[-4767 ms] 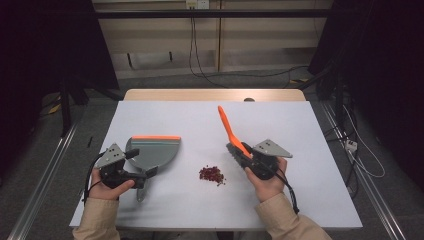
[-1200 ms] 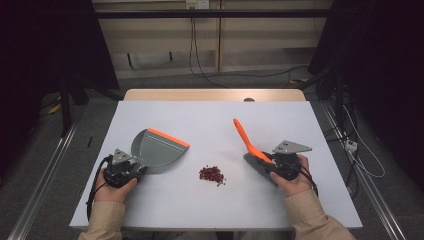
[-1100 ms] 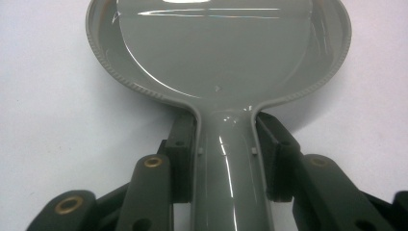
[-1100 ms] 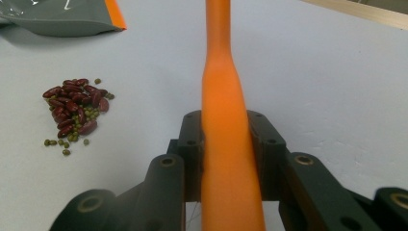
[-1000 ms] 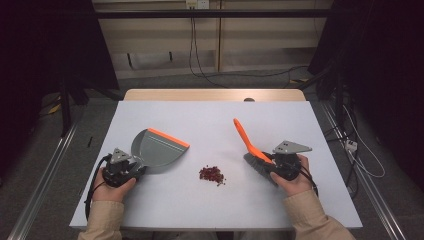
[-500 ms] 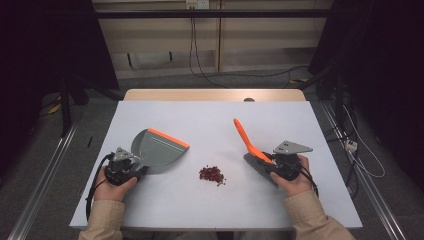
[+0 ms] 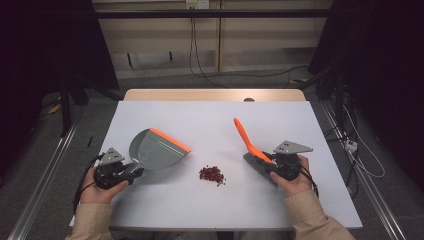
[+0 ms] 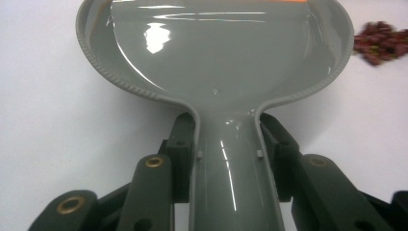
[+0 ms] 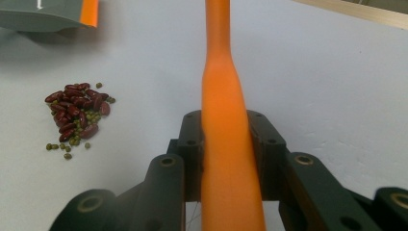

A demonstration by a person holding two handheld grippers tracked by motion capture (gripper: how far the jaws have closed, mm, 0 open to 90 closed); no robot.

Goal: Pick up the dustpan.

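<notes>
The dustpan (image 7: 159, 149) is clamped by the left gripper (image 7: 131, 172) near the bench's left edge, the brush (image 7: 252, 149) by the right gripper (image 7: 267, 167) – beans (image 7: 212, 174) mid-bench could be scattered by a hard sweep.

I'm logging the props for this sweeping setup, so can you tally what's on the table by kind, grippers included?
Dustpan: 1
Brush: 1
Pile of beans: 1
Grippers: 2, the left gripper shut on the dustpan's handle and the right gripper shut on the brush's handle
Total: 5
</notes>
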